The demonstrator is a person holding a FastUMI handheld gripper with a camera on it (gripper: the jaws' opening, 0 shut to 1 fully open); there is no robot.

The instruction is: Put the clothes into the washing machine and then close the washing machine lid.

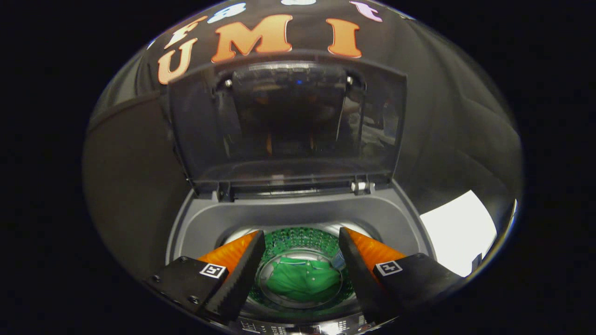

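The gripper (pixel 301 244) sits low in the frame with its two fingers spread wide apart, holding nothing. The left finger (pixel 237 274) and the right finger (pixel 358 272) angle inward from the lower left and lower right, their tips ending over the rim of the drum opening; whether they touch the machine cannot be told. Each finger body carries a small square black-and-white marker, one at lower left (pixel 213 270) and one at lower right (pixel 389 267); these are patterns, not readable words.

Between the fingers, at lower centre, a green garment (pixel 302 280) lies crumpled at the bottom of the drum (pixel 298 239), whose perforated wall reflects green above it. A pale strip and a few small buttons show on the cloth.

The washing machine (pixel 209 223) has a grey top surround ringing the drum. Its lid (pixel 288 125) stands raised, filling the middle and upper part of the frame, a dark see-through panel with dim reflections, hinged along the back edge of the surround.

At the very bottom of the frame, below the fingers, a strip of the control panel (pixel 298 329) shows small light print and symbols, too small and blurred to read. A bright white patch (pixel 458 230) lies at the right, beside the machine.
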